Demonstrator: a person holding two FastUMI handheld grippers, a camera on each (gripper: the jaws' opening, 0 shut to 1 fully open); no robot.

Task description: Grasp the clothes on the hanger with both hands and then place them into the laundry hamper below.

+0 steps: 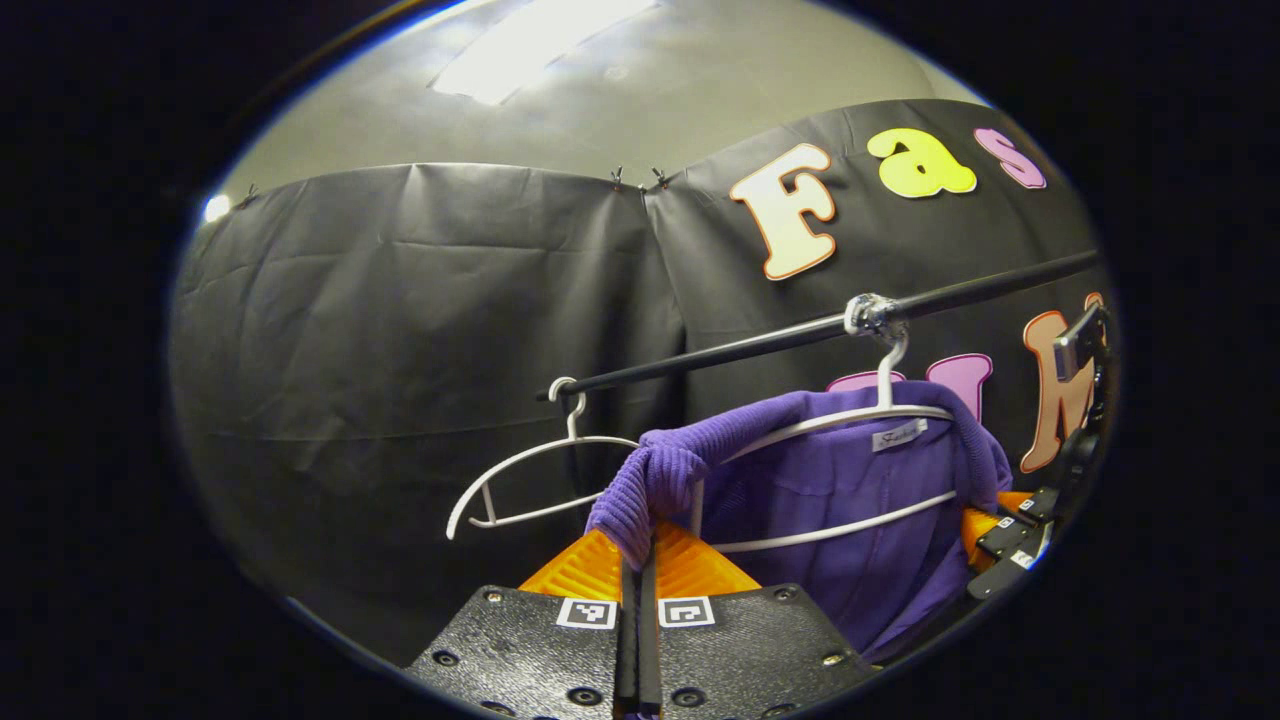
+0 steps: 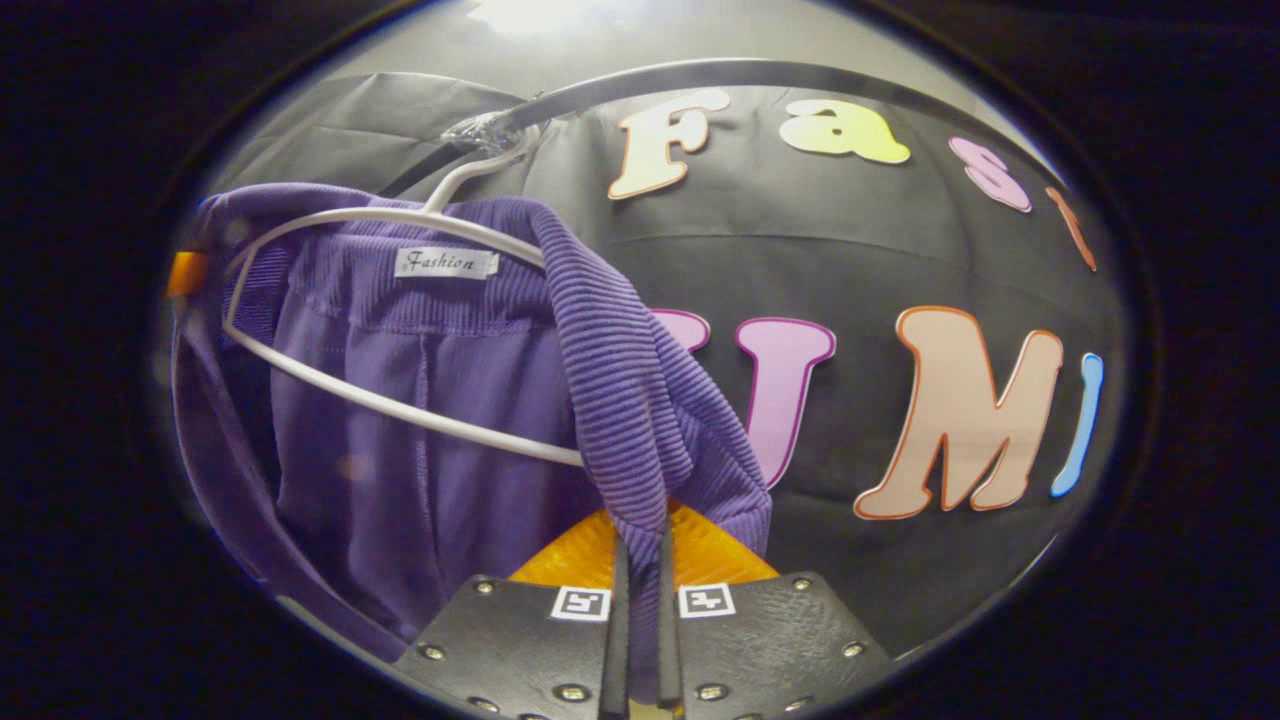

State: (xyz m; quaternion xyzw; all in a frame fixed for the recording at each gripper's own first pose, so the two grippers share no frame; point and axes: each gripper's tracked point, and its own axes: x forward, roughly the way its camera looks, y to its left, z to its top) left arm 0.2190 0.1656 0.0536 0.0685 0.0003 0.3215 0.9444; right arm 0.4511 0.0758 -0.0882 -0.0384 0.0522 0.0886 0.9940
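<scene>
I see the black cloth wall [image 1: 400, 330] behind everything, with a dark rail [image 1: 760, 345] running across it in my left gripper view, and the same rail [image 2: 640, 80] arcing overhead in my right gripper view. Hanging from it is the purple garment [image 1: 850, 520], a ribbed knit draped over a white hanger [image 1: 830, 425] whose hook sits at a clamp on the rail; in my right gripper view the garment [image 2: 430, 420] spreads across the left half, still on that hanger [image 2: 400, 400], with a small white label at the collar. Left of it on the rail, in my left gripper view, hangs a second, bare white hanger [image 1: 530, 480]. My left gripper [image 1: 637, 560] has its fingers pressed together on the garment's near shoulder, a fold of ribbed cloth pinched between them. My right gripper [image 2: 640, 550] is likewise closed on the other shoulder, cloth running down between its fingers. At the right edge of my left gripper view I see the right gripper [image 1: 1020, 530] at the garment's far side
</scene>
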